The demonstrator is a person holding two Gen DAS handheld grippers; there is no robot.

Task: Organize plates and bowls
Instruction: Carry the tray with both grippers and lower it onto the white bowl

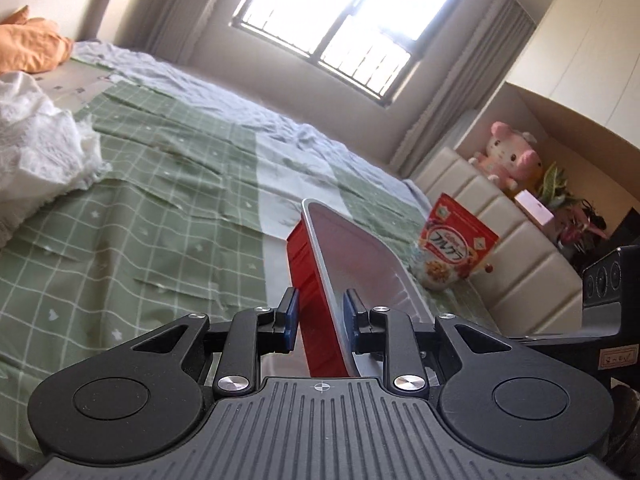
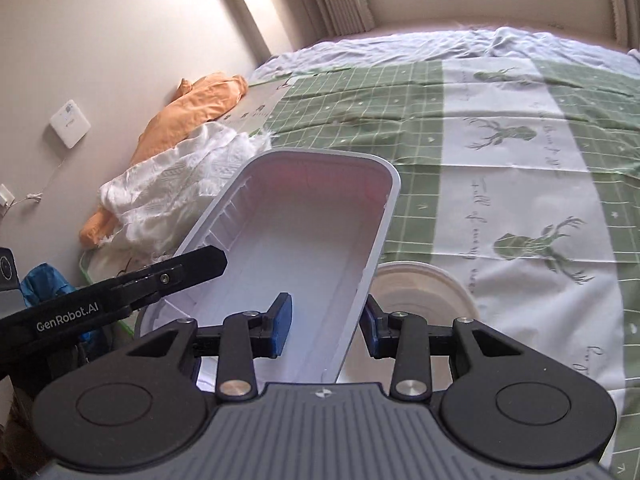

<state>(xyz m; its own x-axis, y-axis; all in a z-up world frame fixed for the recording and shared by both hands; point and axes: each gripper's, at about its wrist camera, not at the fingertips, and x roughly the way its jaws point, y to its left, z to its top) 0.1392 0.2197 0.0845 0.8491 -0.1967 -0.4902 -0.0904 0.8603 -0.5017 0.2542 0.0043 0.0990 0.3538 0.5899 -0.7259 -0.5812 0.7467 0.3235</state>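
A rectangular bowl [image 1: 310, 276], red outside and white inside [image 2: 304, 232], hangs tilted above the bed, carried by both grippers. In the left wrist view my left gripper [image 1: 320, 314] is shut on one of its side walls, one blue pad on the red outside and the other on the white inside. In the right wrist view my right gripper [image 2: 326, 326] is shut on the opposite wall. The left gripper's black finger [image 2: 192, 268] reaches in over the far rim. Below the bowl a round white plate [image 2: 424, 292] lies on the bed cover.
The bed [image 1: 160, 184] has a green checked cover with a white deer-print strip [image 2: 512, 160]. White cloth [image 2: 176, 188] and orange cloth [image 2: 192, 116] lie near its wall side. A red cereal bag [image 1: 456, 252] leans on the padded headboard [image 1: 512, 248], with a pink plush toy [image 1: 508, 152] above.
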